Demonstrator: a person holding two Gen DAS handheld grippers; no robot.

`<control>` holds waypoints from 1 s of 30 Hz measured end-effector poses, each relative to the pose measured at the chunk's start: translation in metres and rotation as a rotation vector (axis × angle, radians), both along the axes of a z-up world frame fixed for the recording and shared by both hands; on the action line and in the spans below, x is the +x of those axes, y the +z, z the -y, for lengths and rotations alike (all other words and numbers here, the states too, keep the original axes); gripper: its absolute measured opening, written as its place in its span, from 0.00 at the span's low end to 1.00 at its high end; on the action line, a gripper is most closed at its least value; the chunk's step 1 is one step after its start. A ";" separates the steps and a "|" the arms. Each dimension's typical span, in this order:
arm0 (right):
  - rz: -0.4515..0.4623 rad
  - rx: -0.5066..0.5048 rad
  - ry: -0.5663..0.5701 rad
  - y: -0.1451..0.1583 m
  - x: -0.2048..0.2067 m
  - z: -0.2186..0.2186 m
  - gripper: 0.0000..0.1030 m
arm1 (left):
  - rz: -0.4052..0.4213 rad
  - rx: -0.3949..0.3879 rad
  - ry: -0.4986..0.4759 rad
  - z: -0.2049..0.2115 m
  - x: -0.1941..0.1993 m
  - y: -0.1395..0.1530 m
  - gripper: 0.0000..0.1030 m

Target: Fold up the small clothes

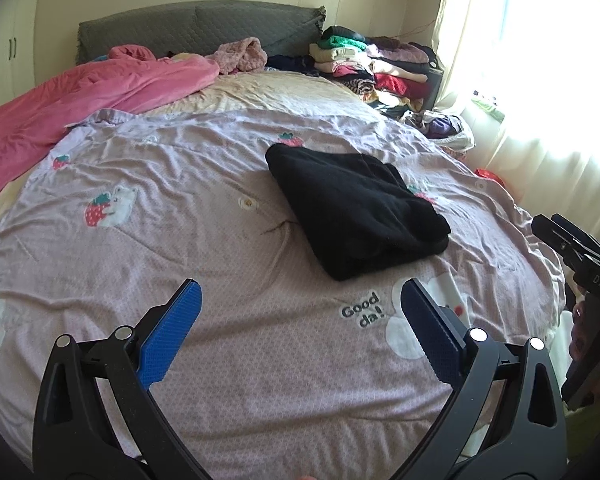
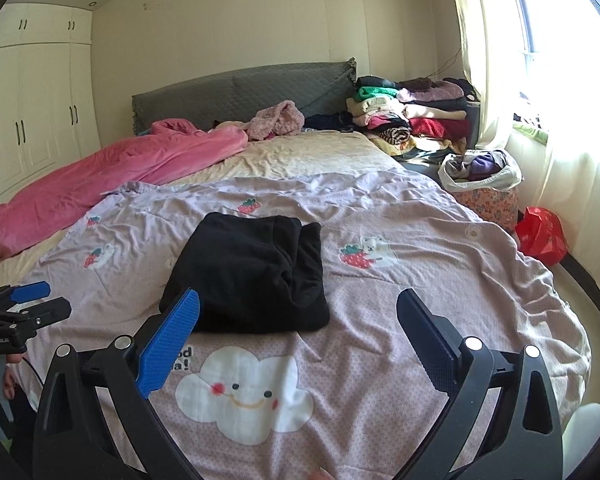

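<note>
Right wrist view: black folded garment (image 2: pixel 248 272) near, right gripper (image 2: pixel 298 344) and left gripper (image 1: pixel 300 332) wide, empty; best pressed flat, edges squared.

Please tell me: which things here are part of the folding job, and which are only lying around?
Part of the job:
- black garment, folded on the lilac cover
- left gripper, open
- right gripper, open

Only lying around:
- pink blanket
- stacked clothes
- floral basket
- red bag
</note>
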State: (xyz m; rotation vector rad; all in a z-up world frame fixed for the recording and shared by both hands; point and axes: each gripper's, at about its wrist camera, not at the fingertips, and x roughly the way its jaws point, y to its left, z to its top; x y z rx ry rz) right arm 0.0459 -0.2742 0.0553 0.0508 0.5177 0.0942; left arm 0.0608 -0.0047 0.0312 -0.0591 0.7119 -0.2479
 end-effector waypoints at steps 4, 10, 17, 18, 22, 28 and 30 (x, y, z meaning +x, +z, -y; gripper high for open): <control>-0.020 -0.010 0.003 -0.007 -0.005 -0.003 0.96 | -0.007 0.007 0.007 0.002 -0.005 -0.008 0.91; -0.030 -0.016 0.013 -0.019 -0.015 -0.010 0.96 | -0.001 0.003 0.007 0.005 -0.013 -0.016 0.91; -0.067 -0.031 0.008 -0.044 -0.019 -0.023 0.96 | -0.022 0.014 0.011 0.008 -0.013 -0.031 0.91; -0.097 -0.038 -0.005 -0.050 -0.015 -0.025 0.96 | -0.030 0.018 0.013 0.009 -0.012 -0.034 0.91; -0.183 -0.002 -0.030 -0.068 -0.004 -0.024 0.96 | -0.042 0.035 0.013 0.012 -0.013 -0.042 0.91; -0.188 0.000 -0.031 -0.070 -0.004 -0.022 0.96 | -0.048 0.042 0.020 0.013 -0.012 -0.045 0.91; -0.196 -0.005 -0.033 -0.071 -0.003 -0.023 0.96 | -0.050 0.041 0.026 0.013 -0.012 -0.044 0.91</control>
